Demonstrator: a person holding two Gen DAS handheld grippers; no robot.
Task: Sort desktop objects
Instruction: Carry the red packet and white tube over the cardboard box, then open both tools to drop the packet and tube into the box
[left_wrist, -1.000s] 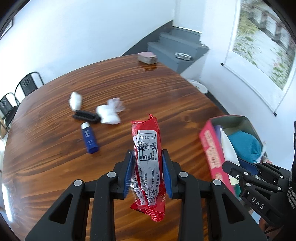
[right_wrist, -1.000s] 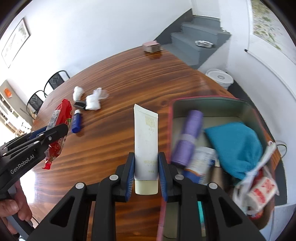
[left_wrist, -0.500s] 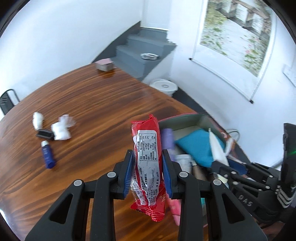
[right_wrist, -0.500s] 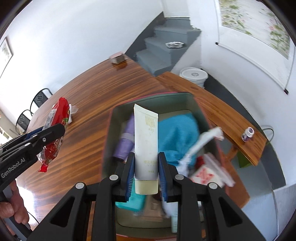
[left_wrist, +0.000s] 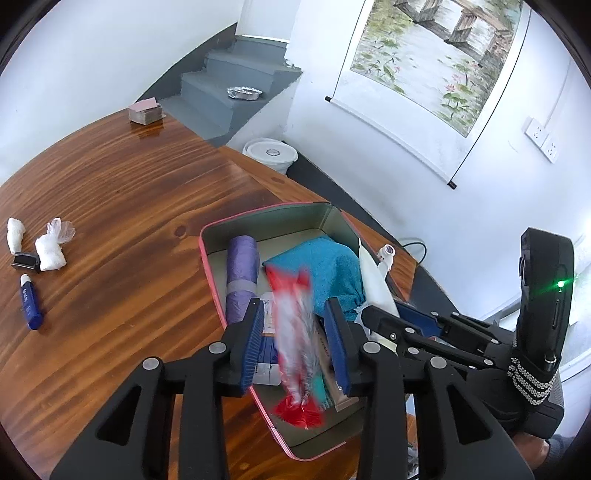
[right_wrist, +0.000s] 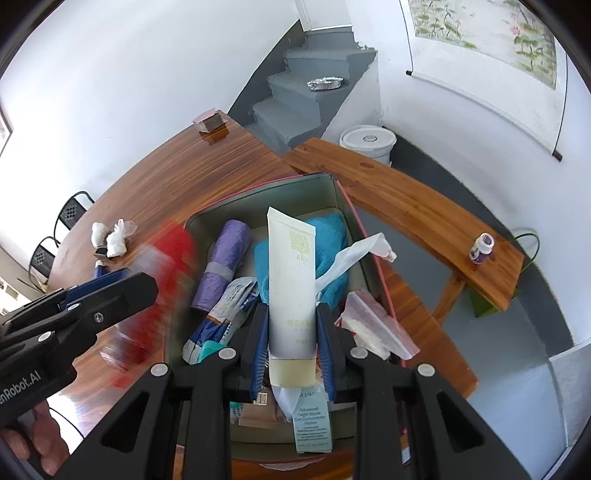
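Note:
A pink-rimmed tin box (left_wrist: 207, 254) stands on the wooden table, holding a purple roll (left_wrist: 242, 273), a teal cloth (left_wrist: 325, 266) and other items. My left gripper (left_wrist: 295, 332) is open above the box; a red snack packet (left_wrist: 297, 332) is blurred between its spread jaws, falling free. In the right wrist view the packet (right_wrist: 162, 280) is a red smear at the box's left rim (right_wrist: 190, 221). My right gripper (right_wrist: 291, 332) is shut on a white cream tube (right_wrist: 291, 273) held over the box.
On the table left of the box lie a blue lip-balm stick (left_wrist: 29, 302), two white tissue wads (left_wrist: 50, 251), and a small black item (left_wrist: 25, 261). A card stack (left_wrist: 146, 110) sits at the far edge. A bench (right_wrist: 424, 218) with a small bottle (right_wrist: 482, 248) stands beyond the box.
Both grippers moved right over the tin box. My left gripper's jaws spread apart and the red snack packet slipped loose. The right gripper still clamps the tube.

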